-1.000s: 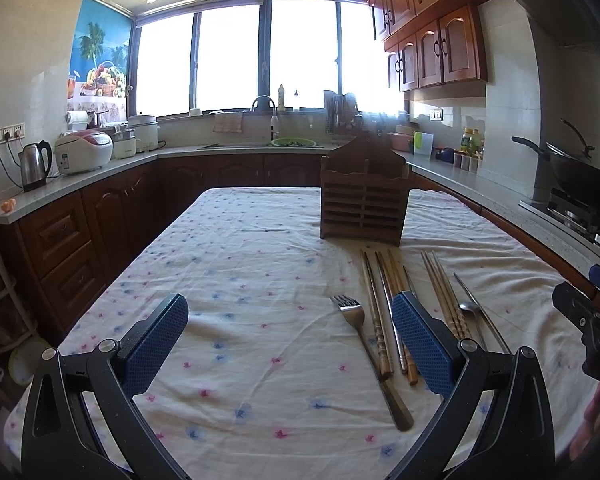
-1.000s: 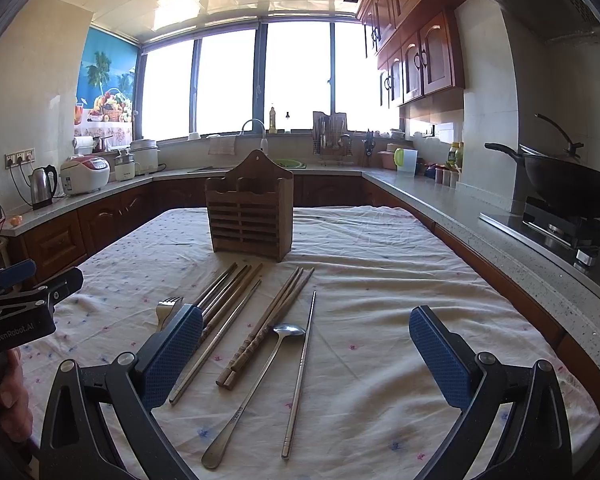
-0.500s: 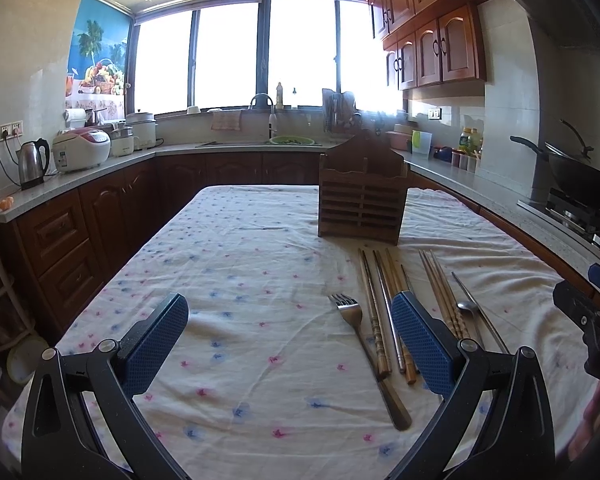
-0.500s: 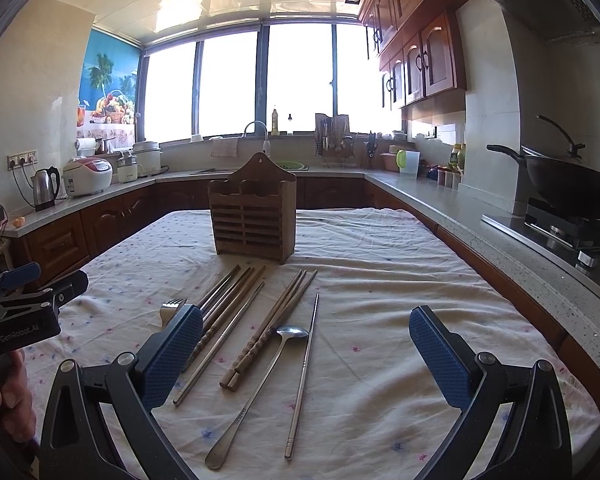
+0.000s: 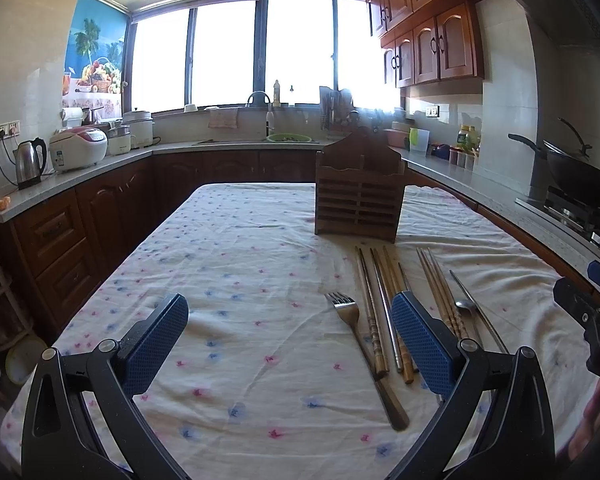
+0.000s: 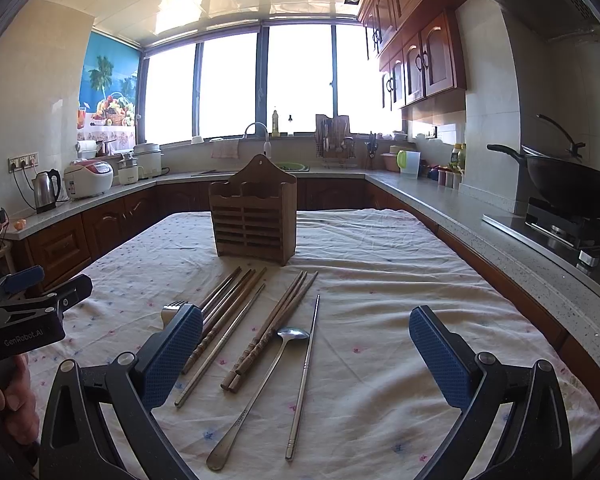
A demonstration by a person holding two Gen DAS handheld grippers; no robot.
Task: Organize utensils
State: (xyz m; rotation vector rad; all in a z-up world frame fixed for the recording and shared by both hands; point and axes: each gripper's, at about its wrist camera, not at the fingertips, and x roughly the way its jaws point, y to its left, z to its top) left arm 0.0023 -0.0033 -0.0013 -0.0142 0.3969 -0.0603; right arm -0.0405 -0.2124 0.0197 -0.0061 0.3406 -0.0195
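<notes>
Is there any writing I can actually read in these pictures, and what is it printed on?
"GenRobot.AI": white letters on the black body of the left gripper, seen at the edge of the right wrist view.
Engraving on the spoon handle: too small to read.
Labels on the rice cooker and the bottles on the counter: too blurred to read.
Nothing else legible.

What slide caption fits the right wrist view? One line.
Open right tongs above spoon and chopsticks, wooden holder behind.
</notes>
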